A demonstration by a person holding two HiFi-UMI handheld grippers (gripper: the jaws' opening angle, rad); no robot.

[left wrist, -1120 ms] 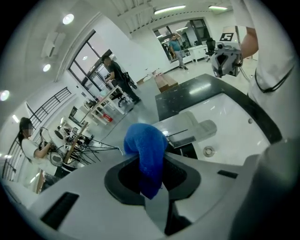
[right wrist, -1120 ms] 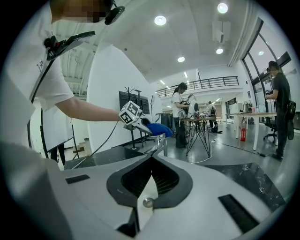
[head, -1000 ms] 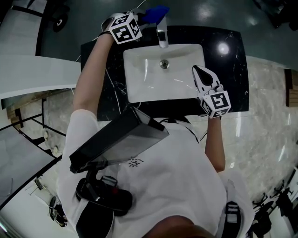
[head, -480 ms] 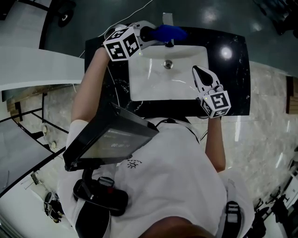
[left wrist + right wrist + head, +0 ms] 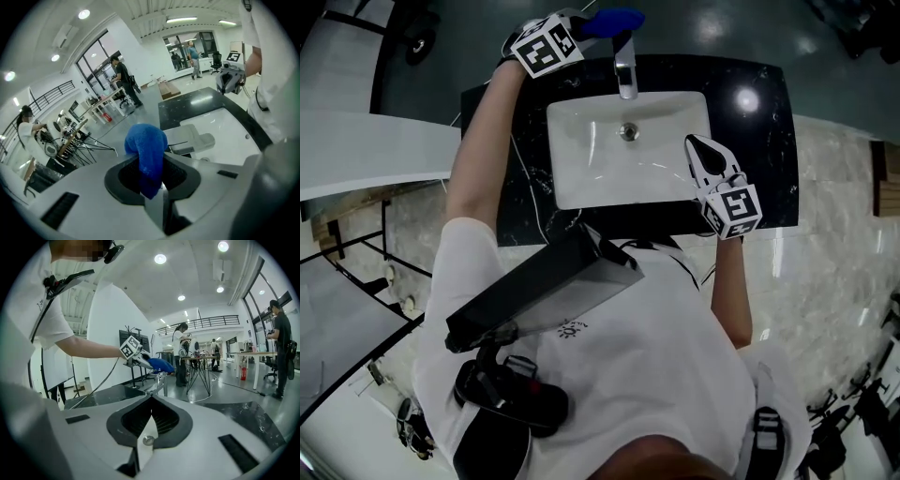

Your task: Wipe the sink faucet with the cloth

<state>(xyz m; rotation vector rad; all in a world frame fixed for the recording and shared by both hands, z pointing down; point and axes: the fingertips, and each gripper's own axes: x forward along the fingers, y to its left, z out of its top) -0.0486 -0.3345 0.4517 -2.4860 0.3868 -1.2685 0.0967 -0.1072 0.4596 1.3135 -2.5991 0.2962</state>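
The black worktop [image 5: 750,141] and the white sink [image 5: 581,178] set into it lie as they did a second ago, with nothing in the basin. The faucet [image 5: 625,70] stands at the far edge of the sink with its spout reaching toward the near side. Half a second ago the spout was mostly covered; now it shows bare along its whole length. The right claw [image 5: 698,148] rests over the right rim of the sink, jaws together on nothing, just where it was in both earlier views, and I judge that it has no part in this step. The left claw [image 5: 581,28] has drawn back from over the spout to the far left of the faucet, near where it stood a second ago. That looks like one full stroke out along the spout and back, so the wiping is under way rather than done. Its jaws are clamped on the blue cloth [image 5: 609,21], which bulges out past the tips. The cloth now sits at the far end of the faucet, over its top. From the right claw's camera it hangs just above the metal [image 5: 159,380], and I cannot tell whether it touches.
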